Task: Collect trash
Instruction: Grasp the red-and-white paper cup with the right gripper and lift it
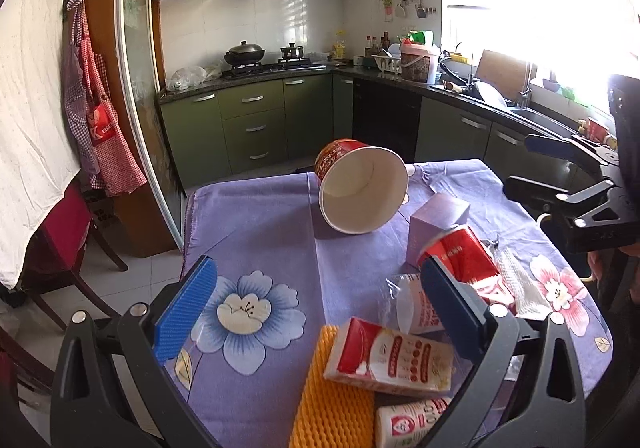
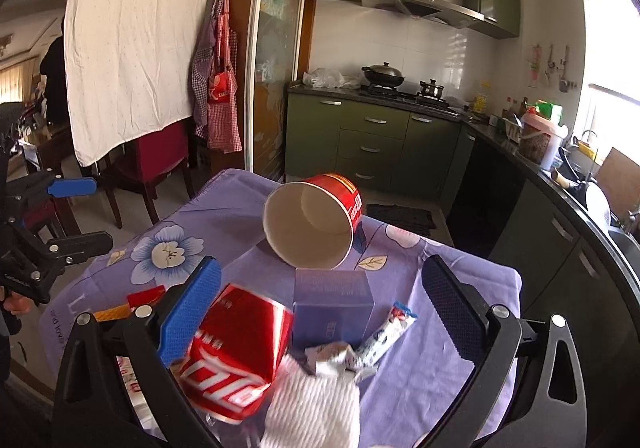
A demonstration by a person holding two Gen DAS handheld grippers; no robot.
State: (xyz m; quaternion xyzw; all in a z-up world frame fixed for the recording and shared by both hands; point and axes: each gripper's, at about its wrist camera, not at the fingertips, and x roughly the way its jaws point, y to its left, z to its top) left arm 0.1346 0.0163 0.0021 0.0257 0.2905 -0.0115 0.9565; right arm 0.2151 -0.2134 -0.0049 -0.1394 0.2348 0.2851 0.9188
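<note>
On the purple flowered tablecloth (image 1: pixel 256 232) the trash lies scattered: a big red paper bowl (image 1: pixel 362 190) tipped on its side at the far end with its white inside bare, a small lilac box (image 1: pixel 438 226) just beside its rim, and nearer, a crushed red can (image 2: pixel 240 348), a red-and-white carton (image 1: pixel 390 358) lying across a yellow foam net (image 1: pixel 330 396), a white foam net (image 2: pixel 316 404) and crumpled wrappers (image 2: pixel 380 340). Both tongs hang over this pile with jaws spread wide and nothing held, the left gripper (image 1: pixel 316 312) above the carton and the right gripper (image 2: pixel 320 308) above the can and box.
</note>
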